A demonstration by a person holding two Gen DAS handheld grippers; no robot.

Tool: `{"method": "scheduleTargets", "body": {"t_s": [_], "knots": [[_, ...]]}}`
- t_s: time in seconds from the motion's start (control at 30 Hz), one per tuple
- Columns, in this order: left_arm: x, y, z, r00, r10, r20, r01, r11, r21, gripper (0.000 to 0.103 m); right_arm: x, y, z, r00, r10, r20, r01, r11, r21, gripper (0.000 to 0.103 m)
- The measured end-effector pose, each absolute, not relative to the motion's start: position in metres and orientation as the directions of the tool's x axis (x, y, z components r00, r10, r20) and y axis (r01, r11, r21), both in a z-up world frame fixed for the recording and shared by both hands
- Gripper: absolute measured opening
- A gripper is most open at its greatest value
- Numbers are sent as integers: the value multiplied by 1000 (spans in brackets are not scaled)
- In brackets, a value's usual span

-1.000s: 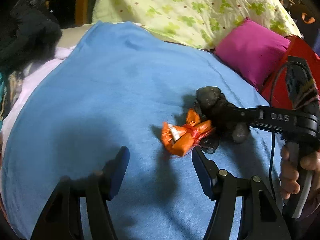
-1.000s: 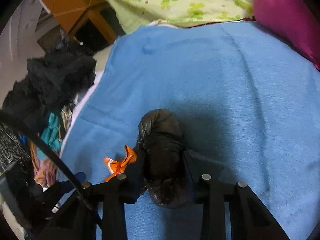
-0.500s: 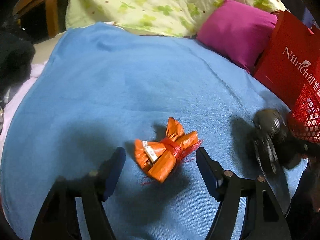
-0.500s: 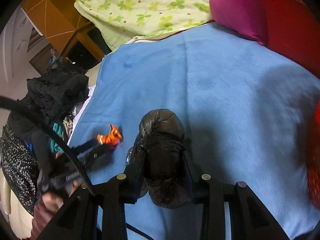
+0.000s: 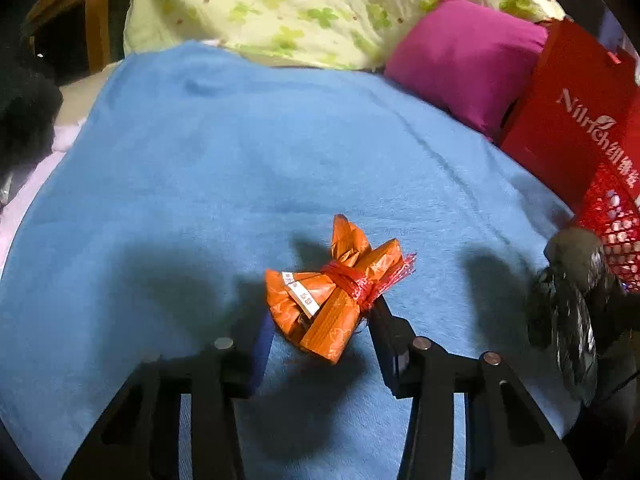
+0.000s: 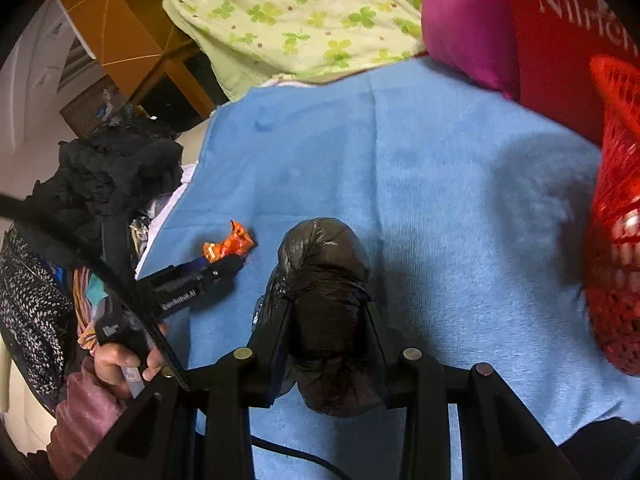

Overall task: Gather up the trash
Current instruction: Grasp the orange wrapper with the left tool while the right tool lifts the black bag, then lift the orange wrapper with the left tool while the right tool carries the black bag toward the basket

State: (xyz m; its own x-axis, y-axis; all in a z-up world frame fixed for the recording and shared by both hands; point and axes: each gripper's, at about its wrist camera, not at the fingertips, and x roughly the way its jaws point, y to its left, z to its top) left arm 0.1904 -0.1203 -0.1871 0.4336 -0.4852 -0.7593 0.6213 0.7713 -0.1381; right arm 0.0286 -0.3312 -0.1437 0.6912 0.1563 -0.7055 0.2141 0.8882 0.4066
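An orange wrapper bundle point(image 5: 332, 296) tied with red string lies on the blue blanket point(image 5: 240, 160). My left gripper point(image 5: 320, 332) has closed its jaws against the bundle's sides. The bundle also shows in the right wrist view point(image 6: 228, 244), at the tips of the left gripper point(image 6: 224, 268). My right gripper point(image 6: 326, 320) is shut on a black plastic bag wad point(image 6: 324, 280) and holds it above the blanket, near a red mesh basket point(image 6: 612, 240). The wad shows blurred at the right in the left wrist view point(image 5: 568, 312), next to the basket point(image 5: 612, 216).
A red paper bag point(image 5: 576, 120) and a magenta pillow point(image 5: 464, 60) stand at the right. A green floral quilt point(image 5: 320, 8) lies at the back. Dark clothes point(image 6: 100, 184) pile off the blanket's left edge, by a wooden cabinet point(image 6: 116, 36).
My left gripper has moved forward and closed around the orange bundle. My right gripper has carried the black wad to the right, close to the red basket.
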Motion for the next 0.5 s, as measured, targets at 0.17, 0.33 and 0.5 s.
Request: {"method": "scheduleTargets", "body": {"t_s": [0.17,0.33,0.5], "knots": [[162,-111,-166,532,-425,-733,583,811,-46,47,9,-332,-121,727,135,-673,202,895,398,37],[124,-105,-139,569,-407,-715,520,851,-72,47,-14,-335,-102,758,114,-643,197,899,392,37],[85,-120,-98,653,-342,-676,492,870,35,47,-40,-342,-85,792,96,-603,194,897,397,37]]}}
